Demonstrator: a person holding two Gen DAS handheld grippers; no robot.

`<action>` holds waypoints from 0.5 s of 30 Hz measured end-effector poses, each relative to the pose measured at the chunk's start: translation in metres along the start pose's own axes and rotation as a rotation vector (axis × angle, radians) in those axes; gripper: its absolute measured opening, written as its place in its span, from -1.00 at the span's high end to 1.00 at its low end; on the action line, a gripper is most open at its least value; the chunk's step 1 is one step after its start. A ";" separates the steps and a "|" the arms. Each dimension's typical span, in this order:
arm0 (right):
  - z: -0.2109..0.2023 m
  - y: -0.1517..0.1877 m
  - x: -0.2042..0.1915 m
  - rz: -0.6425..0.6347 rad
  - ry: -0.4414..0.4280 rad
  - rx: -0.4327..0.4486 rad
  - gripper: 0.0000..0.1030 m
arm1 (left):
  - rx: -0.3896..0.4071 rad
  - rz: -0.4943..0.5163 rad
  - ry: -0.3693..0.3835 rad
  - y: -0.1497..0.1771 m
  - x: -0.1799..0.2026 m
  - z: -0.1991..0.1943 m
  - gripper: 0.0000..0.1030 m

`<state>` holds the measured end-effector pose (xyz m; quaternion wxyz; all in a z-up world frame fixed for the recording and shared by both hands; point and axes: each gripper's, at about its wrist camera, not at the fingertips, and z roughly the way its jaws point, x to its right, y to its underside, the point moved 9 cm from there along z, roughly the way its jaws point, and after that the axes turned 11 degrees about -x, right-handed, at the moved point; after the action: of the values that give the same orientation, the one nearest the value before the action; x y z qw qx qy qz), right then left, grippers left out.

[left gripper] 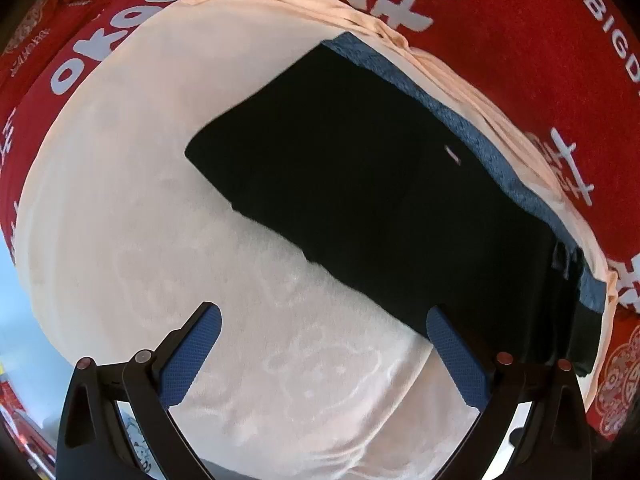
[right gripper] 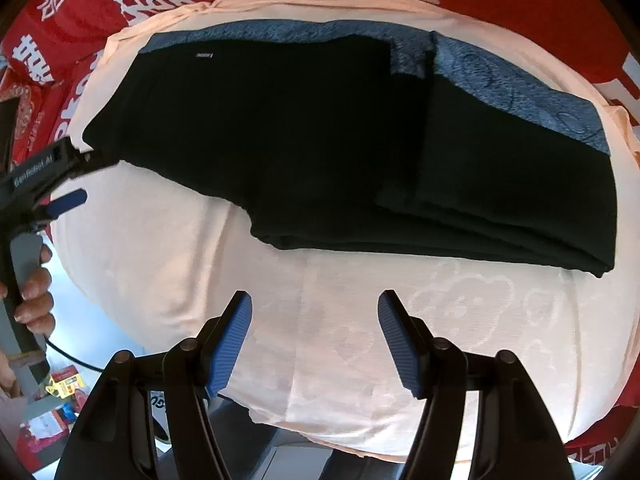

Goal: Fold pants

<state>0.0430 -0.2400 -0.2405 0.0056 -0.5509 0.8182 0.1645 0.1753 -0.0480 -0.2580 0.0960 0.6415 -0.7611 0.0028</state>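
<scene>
Jaws of the left gripper (left gripper: 324, 332) stand wide apart and hold nothing, hovering over the pale peach cloth (left gripper: 140, 200) that covers the surface; its right blue pad sits at the near edge of the black pants (left gripper: 360, 184). Jaws of the right gripper (right gripper: 316, 320) are also wide and empty, above bare cloth, apart from the pants, which lie toward 12 o'clock in the right wrist view. The pants lie flat and partly folded, with a doubled-over portion toward 3 o'clock, and rest partly on a blue textured towel (right gripper: 520, 80) that shows along their far edge. A small white label (right gripper: 203, 55) shows on the pants near 11 o'clock. At 9 o'clock a hand (right gripper: 34, 292) grips the left gripper's handle. Red fabric with white characters (left gripper: 500, 20) surrounds the cloth. No containers can be made out
</scene>
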 end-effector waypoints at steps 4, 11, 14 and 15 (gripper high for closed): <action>0.003 0.000 -0.005 -0.007 -0.002 -0.005 -0.35 | 0.013 -0.015 0.048 -0.011 -0.006 -0.001 -1.00; 0.008 -0.005 -0.011 -0.006 -0.018 -0.007 -0.35 | 0.039 -0.067 0.312 -0.031 -0.007 0.002 -1.00; 0.010 -0.007 -0.015 -0.009 -0.029 -0.007 -0.35 | 0.037 -0.106 0.431 -0.036 -0.009 0.010 -1.00; 0.011 -0.007 -0.016 -0.011 -0.032 -0.005 -0.35 | 0.035 -0.116 0.462 -0.037 -0.011 0.012 -1.00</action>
<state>0.0539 -0.2248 -0.2492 0.0183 -0.5527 0.8145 0.1754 0.2113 -0.0455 -0.2754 0.2566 0.6679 -0.6806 0.1574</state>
